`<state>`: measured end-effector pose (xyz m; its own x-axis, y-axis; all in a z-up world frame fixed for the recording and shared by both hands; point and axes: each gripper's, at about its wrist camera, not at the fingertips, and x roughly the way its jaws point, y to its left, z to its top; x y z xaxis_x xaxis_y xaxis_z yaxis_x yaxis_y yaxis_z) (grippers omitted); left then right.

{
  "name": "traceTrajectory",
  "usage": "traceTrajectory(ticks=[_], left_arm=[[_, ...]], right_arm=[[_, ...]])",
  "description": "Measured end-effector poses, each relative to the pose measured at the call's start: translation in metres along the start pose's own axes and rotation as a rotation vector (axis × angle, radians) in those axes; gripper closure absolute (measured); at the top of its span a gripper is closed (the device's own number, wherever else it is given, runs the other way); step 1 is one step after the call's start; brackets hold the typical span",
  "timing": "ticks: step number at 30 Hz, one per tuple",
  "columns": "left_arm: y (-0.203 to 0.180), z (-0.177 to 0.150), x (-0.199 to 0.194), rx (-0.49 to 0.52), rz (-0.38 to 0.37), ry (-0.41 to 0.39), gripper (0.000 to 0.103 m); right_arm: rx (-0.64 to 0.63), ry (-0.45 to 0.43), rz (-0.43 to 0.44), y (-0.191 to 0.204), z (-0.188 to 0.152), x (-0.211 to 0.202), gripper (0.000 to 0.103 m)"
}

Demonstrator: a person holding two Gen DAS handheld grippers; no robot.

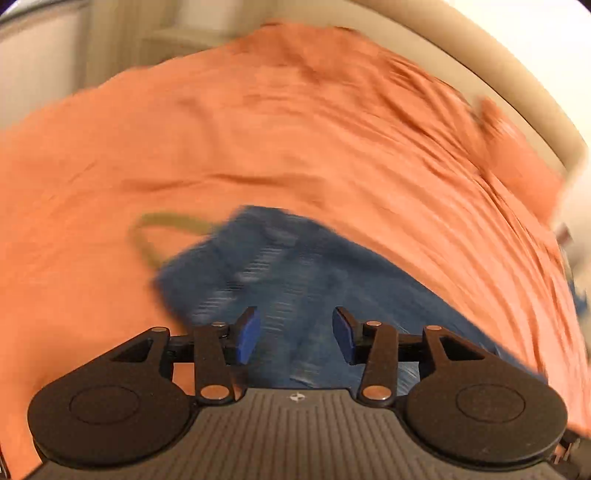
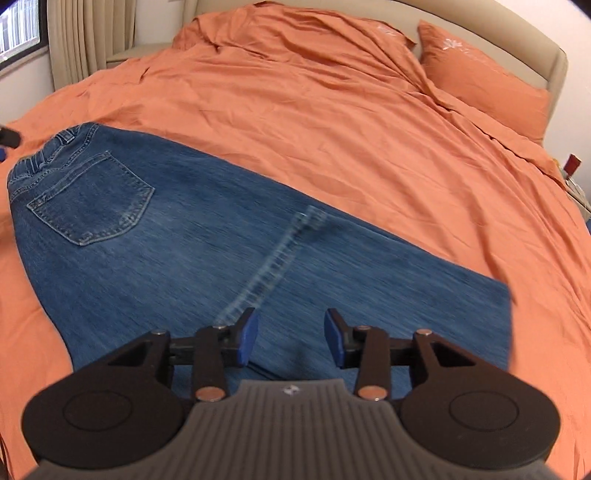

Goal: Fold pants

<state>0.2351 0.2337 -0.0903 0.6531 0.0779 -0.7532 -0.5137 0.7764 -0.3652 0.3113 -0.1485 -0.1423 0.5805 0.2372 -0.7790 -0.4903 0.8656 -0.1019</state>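
A pair of blue denim jeans (image 2: 192,236) lies flat on a bed covered by an orange duvet (image 2: 332,122), stretched slantwise across the near part of the bed, back side up. In the right wrist view the waistband (image 2: 40,158) sits toward the bed's left edge, with a stitched back pocket (image 2: 92,199) just inside it, and the legs run toward the near right, ending in a straight hem edge (image 2: 508,295) short of the bed's right side. A pale stitched seam (image 2: 273,258) runs down the denim toward the right gripper (image 2: 290,339), which hovers above the leg section with its blue-padded jaws set well apart and nothing between them. An orange pillow (image 2: 484,81) rests against the beige headboard (image 2: 554,62) at the far right corner, and cream curtains (image 2: 88,33) hang beyond the far left corner. The left wrist view is heavily motion-blurred: the left gripper (image 1: 295,336) is likewise spread wide and holds nothing, and the jeans (image 1: 288,266) appear directly ahead of and beneath its fingers as a smeared blue patch on the duvet (image 1: 258,129). A thin olive-coloured loop (image 1: 147,229) shows just left of the denim, too blurred to identify. Whether either gripper touches the fabric cannot be told.
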Motion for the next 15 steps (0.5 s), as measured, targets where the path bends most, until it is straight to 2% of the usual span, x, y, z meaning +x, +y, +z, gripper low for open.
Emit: traceTrajectory(ticks=[4,9,11,15], left_arm=[[0.062,0.001,0.009,-0.195,0.024,-0.022,0.048],[0.113,-0.002,0.028,-0.412,-0.004,-0.021,0.048],[0.123,-0.001,0.041,-0.463,-0.044,0.003,0.047],[0.125,0.003,0.072,-0.483,-0.076,0.059,0.043]], right_arm=[[-0.015,0.014,0.0,0.014,0.013,0.013,0.067],[-0.03,0.041,-0.008,0.025,0.021,0.031,0.067],[-0.042,0.061,-0.004,0.026,0.022,0.04,0.067],[-0.049,0.121,0.0,0.025,0.022,0.063,0.067]])
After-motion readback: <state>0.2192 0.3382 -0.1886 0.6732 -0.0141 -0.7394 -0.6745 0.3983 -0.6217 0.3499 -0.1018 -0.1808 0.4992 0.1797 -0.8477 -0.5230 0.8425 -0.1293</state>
